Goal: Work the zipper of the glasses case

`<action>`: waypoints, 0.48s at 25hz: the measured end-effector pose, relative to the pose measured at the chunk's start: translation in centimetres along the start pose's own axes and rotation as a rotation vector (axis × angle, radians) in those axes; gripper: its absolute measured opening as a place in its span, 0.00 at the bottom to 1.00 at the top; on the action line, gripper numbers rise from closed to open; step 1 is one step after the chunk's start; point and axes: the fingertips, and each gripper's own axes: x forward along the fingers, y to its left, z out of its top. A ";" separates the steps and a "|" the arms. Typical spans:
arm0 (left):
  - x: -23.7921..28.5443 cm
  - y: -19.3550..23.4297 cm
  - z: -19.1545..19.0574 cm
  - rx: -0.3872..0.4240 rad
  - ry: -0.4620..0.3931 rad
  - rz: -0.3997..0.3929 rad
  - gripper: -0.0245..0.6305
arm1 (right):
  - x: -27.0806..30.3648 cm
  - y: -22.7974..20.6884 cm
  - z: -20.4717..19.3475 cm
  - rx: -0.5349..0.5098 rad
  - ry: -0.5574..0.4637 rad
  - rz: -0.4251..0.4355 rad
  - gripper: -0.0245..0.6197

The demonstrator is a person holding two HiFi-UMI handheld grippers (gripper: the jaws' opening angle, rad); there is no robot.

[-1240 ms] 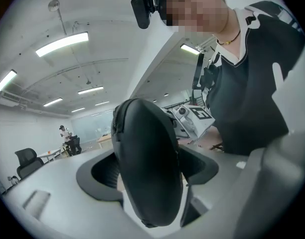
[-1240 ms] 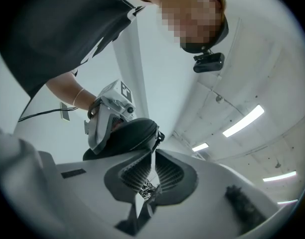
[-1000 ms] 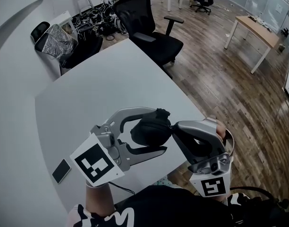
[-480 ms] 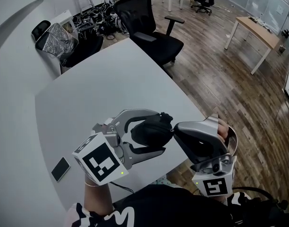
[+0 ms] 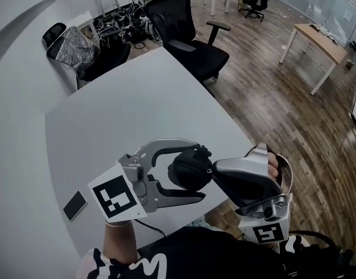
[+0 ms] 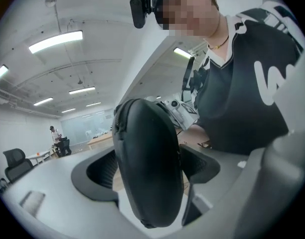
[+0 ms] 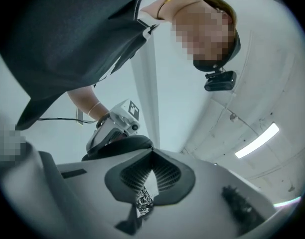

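- Nearest in the head view is the person's dark shirt (image 5: 184, 254) with white print, at the bottom edge, with both hands reaching forward from it
- The left gripper (image 5: 202, 174) is held in the air over the near edge of the worktop (image 5: 125, 109), pointing to the right, with its marker cube facing up
- Its jaws stand wide apart around the glasses case (image 6: 147, 168), and one pad presses on each broad side; the jaws have just been opening a little, with the case between them and gripped
- The glasses case is black and oval, and it stands on edge between those pads, clear of the worktop; its zipper seam (image 6: 117, 128) runs along the left rim in the left gripper view
- The right gripper (image 5: 216, 170) comes in from the right and meets the right end of the case
- Its jaws are closed together on the zipper pull (image 7: 141, 201), a small glinting metal piece with a dark tab hanging below it
- A dark phone (image 5: 75, 205) lies flat on the pale grey worktop, left of the left gripper and near the front edge
- Past the worktop's far corner a black office chair (image 5: 189, 31) stands on the wooden floor (image 5: 265, 97)
- Left of the chair is a foil-wrapped bundle (image 5: 73, 44) beside a tangle of cables
- Farther right stands a light wooden desk (image 5: 317, 36)
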 end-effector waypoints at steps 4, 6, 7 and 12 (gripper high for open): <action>-0.7 -0.2 0.2 -0.197 -0.125 -0.074 0.74 | 0.0 -0.2 1.8 0.022 -0.073 0.023 0.05; -0.4 -0.7 0.7 -0.292 -0.176 -0.120 0.75 | -0.2 -0.3 2.4 0.029 -0.100 0.028 0.05; -0.2 -1.0 0.9 -0.299 -0.189 -0.152 0.75 | -0.1 -0.4 2.5 0.031 -0.108 0.031 0.05; 0.0 -2.0 1.3 -0.276 -0.226 -0.266 0.66 | 0.5 -0.4 1.8 0.032 -0.082 0.016 0.05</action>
